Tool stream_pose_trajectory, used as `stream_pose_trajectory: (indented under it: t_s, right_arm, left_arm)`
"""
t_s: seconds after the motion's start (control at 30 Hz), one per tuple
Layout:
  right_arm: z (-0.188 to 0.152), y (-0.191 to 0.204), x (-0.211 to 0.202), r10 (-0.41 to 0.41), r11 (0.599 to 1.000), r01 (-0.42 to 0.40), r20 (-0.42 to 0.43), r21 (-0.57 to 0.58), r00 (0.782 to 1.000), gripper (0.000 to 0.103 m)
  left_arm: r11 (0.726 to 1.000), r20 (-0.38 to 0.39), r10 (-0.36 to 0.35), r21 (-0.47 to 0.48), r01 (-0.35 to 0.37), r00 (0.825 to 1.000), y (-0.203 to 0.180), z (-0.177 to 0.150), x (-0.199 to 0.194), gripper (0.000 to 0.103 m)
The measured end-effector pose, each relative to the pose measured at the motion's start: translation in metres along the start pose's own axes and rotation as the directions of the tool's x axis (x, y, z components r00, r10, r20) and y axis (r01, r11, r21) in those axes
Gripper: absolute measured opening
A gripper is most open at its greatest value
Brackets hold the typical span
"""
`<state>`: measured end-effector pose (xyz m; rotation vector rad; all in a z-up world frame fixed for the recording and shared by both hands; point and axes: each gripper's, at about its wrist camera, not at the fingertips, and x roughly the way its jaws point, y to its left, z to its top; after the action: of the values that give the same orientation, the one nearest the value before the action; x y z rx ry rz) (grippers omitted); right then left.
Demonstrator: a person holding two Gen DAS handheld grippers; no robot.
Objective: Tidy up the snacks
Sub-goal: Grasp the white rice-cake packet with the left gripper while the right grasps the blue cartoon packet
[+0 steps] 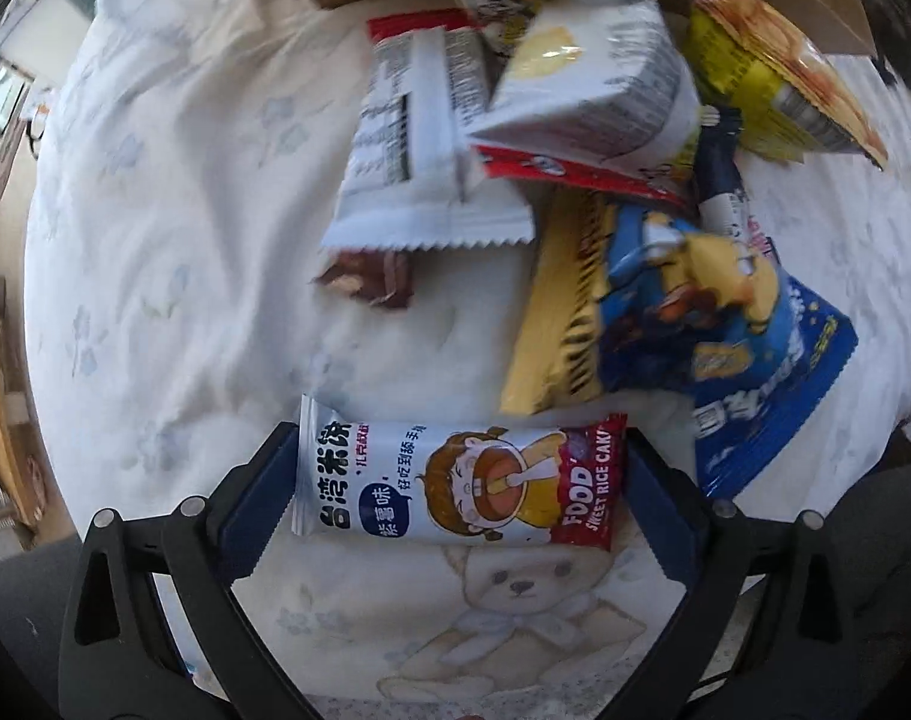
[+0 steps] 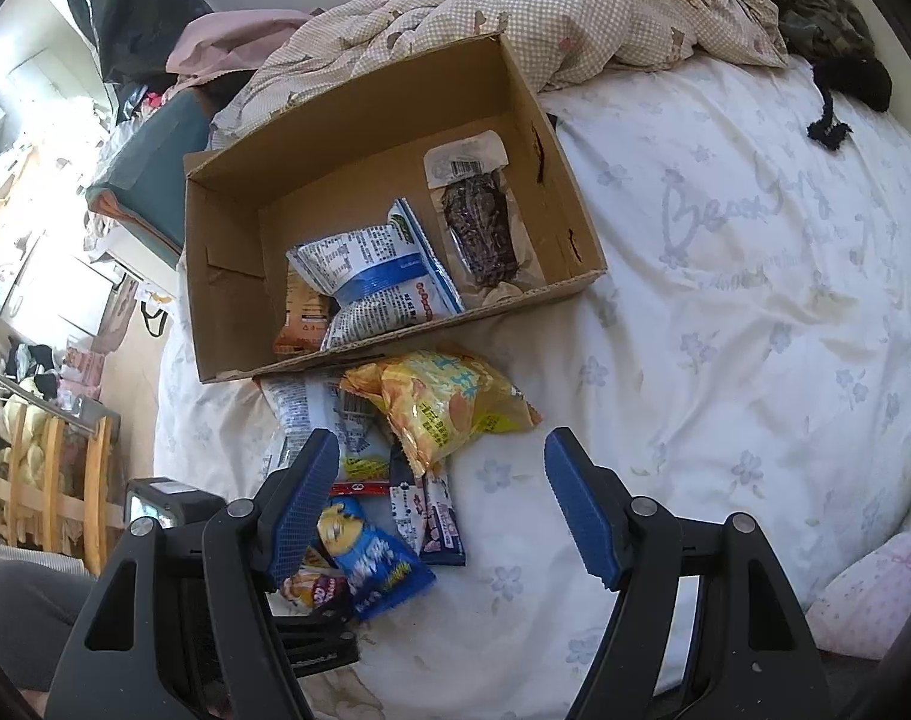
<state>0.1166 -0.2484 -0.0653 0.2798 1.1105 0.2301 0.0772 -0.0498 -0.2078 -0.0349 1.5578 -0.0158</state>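
Two blue-padded jaws of the left gripper [image 1: 461,480] straddle the white-and-red rice cake packet [image 1: 455,483] lengthwise on the floral sheet [image 1: 185,210], touching its ends, ready to lift it toward the brown cardboard box [image 2: 227,192]. Right gripper [image 2: 443,504] waits, spread and empty.

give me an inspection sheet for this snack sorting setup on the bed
Surface: white floral bedsheet.
Job's things: cardboard box holding a few packets; loose snack pile in front of it; rice cake packet lying apart.
Clutter: checked quilt behind the box.
Grippers: left gripper straddles the rice cake packet, grip unclear; right gripper open, empty.
Cables: nothing seen.
Surroundings: wooden rail, cluttered room at left.
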Motion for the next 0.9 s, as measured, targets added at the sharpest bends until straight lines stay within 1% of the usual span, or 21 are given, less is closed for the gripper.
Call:
stream_pose_trajectory:
  t_s: [0.07,0.1,0.13,0.17,0.2,0.3,0.37,0.43,0.47,0.53,0.63,0.73,0.8,0.83,0.87,0.9]
  right_arm:
    - [0.001,-0.001,0.001,0.0,1.0,0.0,-0.003,0.002,1.0,0.074]
    - [0.002,0.0,0.002,0.003,1.0,-0.003,-0.005,0.005,1.0,0.074]
    - [0.002,0.0,0.002,0.01,1.0,-0.01,-0.008,0.008,1.0,0.074]
    - [0.002,0.001,0.003,0.017,1.0,-0.017,-0.012,0.009,1.0,0.074]
    - [0.001,0.002,0.004,0.026,1.0,-0.026,-0.018,0.009,1.0,0.074]
    - [-0.001,0.005,0.012,0.071,0.997,-0.071,-0.06,0.012,0.996,0.074]
    - [-0.005,0.009,0.023,0.111,0.994,-0.111,-0.124,0.01,0.986,0.074]
    - [-0.009,0.013,0.035,0.125,0.992,-0.125,-0.175,0.012,0.977,0.074]
    - [-0.011,0.015,0.044,0.128,0.992,-0.128,-0.207,0.013,0.97,0.074]
    - [-0.017,0.02,0.062,0.132,0.991,-0.133,-0.273,0.013,0.953,0.074]
    - [-0.026,0.028,0.085,0.102,0.994,-0.112,-0.353,-0.009,0.93,0.074]
    - [-0.034,0.04,0.101,0.021,0.993,-0.063,-0.395,-0.095,0.918,0.074]
    - [-0.037,0.05,0.105,0.005,0.987,-0.068,-0.399,-0.145,0.917,0.074]
    - [-0.038,0.055,0.106,-0.016,0.982,-0.06,-0.391,-0.181,0.92,0.072]
    - [-0.04,0.062,0.107,-0.038,0.974,-0.052,-0.379,-0.222,0.924,0.07]
    - [-0.043,0.066,0.109,-0.049,0.966,-0.052,-0.377,-0.254,0.925,0.066]
  left_arm:
    - [1.0,-0.009,-0.001,0.002,0.001,1.0,0.003,-0.003,-0.001,0.099]
    - [1.0,-0.008,0.0,0.012,0.0,1.0,0.004,-0.005,-0.001,0.098]
    - [1.0,-0.004,0.001,0.022,-0.001,1.0,0.003,-0.007,-0.002,0.094]
    - [1.0,0.001,0.005,0.028,-0.005,1.0,0.003,-0.004,-0.003,0.086]
    - [0.999,0.004,0.003,0.032,-0.003,1.0,0.004,-0.007,-0.005,0.08]
    - [0.999,0.012,-0.018,0.028,0.017,1.0,0.01,-0.009,-0.017,0.071]
    - [1.0,0.038,-0.018,0.025,0.017,0.999,0.015,-0.009,-0.029,0.071]
    - [1.0,0.078,-0.02,0.012,0.019,0.997,0.023,-0.008,-0.047,0.071]
    - [1.0,0.097,-0.023,0.005,0.023,0.995,0.027,0.002,-0.058,0.071]
    - [0.999,0.138,-0.025,-0.023,0.029,0.99,0.036,0.004,-0.074,0.071]
    - [0.996,0.202,-0.003,-0.091,0.022,0.979,0.054,-0.001,-0.095,0.071]
    - [0.989,0.228,-0.004,-0.146,0.038,0.974,0.066,0.0,-0.103,0.071]
    - [0.988,0.235,0.002,-0.152,0.035,0.972,0.073,-0.002,-0.099,0.071]
    - [0.987,0.236,0.0,-0.159,0.039,0.972,0.069,-0.002,-0.102,0.071]
    - [0.985,0.236,-0.008,-0.164,0.048,0.972,0.072,0.003,-0.099,0.071]
    - [0.985,0.236,-0.015,-0.164,0.055,0.972,0.076,0.0,-0.101,0.071]
